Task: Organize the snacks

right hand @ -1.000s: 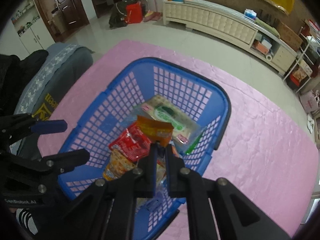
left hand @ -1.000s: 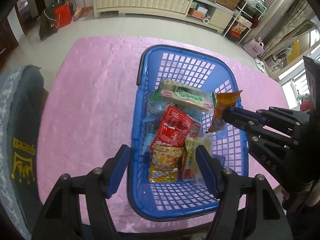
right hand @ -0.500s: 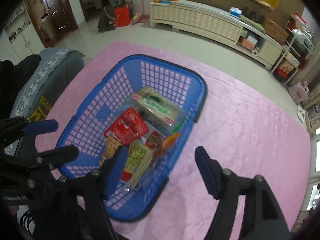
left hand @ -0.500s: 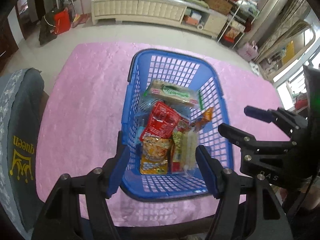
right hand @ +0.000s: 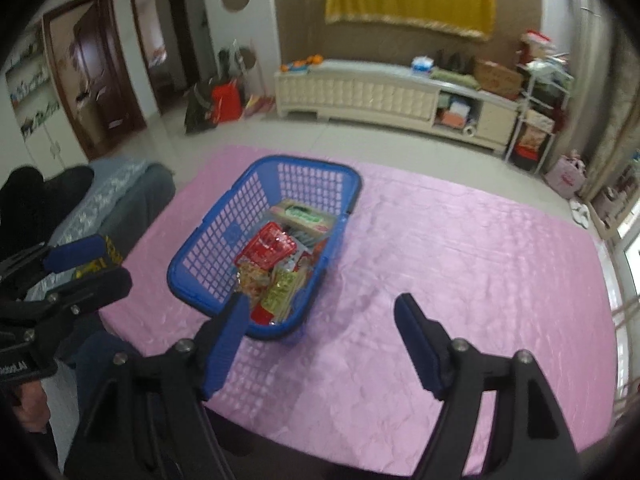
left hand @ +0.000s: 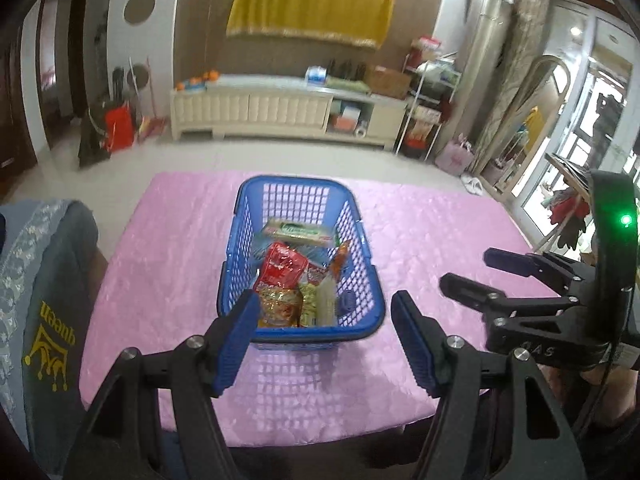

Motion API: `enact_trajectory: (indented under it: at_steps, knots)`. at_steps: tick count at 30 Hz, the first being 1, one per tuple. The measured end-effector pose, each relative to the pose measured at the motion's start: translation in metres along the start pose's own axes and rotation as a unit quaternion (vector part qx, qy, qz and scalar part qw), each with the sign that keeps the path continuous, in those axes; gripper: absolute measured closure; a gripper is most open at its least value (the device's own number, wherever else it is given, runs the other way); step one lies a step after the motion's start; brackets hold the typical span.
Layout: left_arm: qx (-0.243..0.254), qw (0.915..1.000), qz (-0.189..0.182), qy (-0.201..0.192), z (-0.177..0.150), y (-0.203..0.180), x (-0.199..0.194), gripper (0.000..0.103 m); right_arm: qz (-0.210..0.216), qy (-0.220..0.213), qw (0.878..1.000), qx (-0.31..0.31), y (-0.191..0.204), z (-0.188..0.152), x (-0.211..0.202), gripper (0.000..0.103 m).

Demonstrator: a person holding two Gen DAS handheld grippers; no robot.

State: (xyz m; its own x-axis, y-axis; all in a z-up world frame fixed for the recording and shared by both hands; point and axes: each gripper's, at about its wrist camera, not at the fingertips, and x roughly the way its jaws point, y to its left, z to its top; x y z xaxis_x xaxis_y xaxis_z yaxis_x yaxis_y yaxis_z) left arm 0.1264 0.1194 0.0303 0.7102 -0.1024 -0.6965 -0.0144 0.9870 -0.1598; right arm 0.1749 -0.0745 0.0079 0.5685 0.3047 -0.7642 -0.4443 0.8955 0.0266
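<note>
Snack packets sit piled in the blue basket (left hand: pixel 236 264) on the pink tablecloth (left hand: pixel 160 264); red packet (left hand: pixel 282 266) on top, likely light, crinkly, slippery foil, best pinched at a sealed edge. Left gripper (left hand: pixel 324 338) and right gripper (right hand: pixel 320 344) both spread wide, empty. Packet print unreadable; chair cover (left hand: pixel 48 320) reads "queen"

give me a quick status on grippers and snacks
Left gripper open, empty. Right gripper open, empty. Snacks all inside blue basket on pink tablecloth. Nothing in the way.
</note>
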Motion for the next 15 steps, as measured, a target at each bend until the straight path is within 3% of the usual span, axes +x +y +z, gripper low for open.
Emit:
enact_trajectory:
  at_steps: [5,10,11,12,13,15]
  knots:
    - [0.021,0.9986,-0.003,-0.049,-0.030,-0.020,-0.028,0.037,-0.030,-0.059,0.998,0.013,-0.001,-0.030,-0.042,0.023]
    - [0.039,0.9961,0.001,-0.079,-0.065,-0.036,-0.042,0.035,-0.065,-0.100,0.993,0.001,0.014,-0.064,-0.069,0.013]
    - [0.047,0.9957,0.008,-0.080,-0.071,-0.039,-0.045,0.029,-0.071,-0.105,0.992,-0.001,0.017,-0.071,-0.072,0.009]
    - [0.052,0.9952,0.014,-0.082,-0.074,-0.041,-0.047,0.015,-0.077,-0.108,0.991,0.000,0.019,-0.077,-0.075,0.005]
    - [0.060,0.9940,0.021,-0.089,-0.079,-0.044,-0.050,0.007,-0.081,-0.112,0.990,0.005,0.020,-0.083,-0.078,0.003]
    - [0.065,0.9921,0.026,-0.104,-0.087,-0.046,-0.057,0.000,-0.083,-0.122,0.989,0.013,0.022,-0.094,-0.084,0.000]
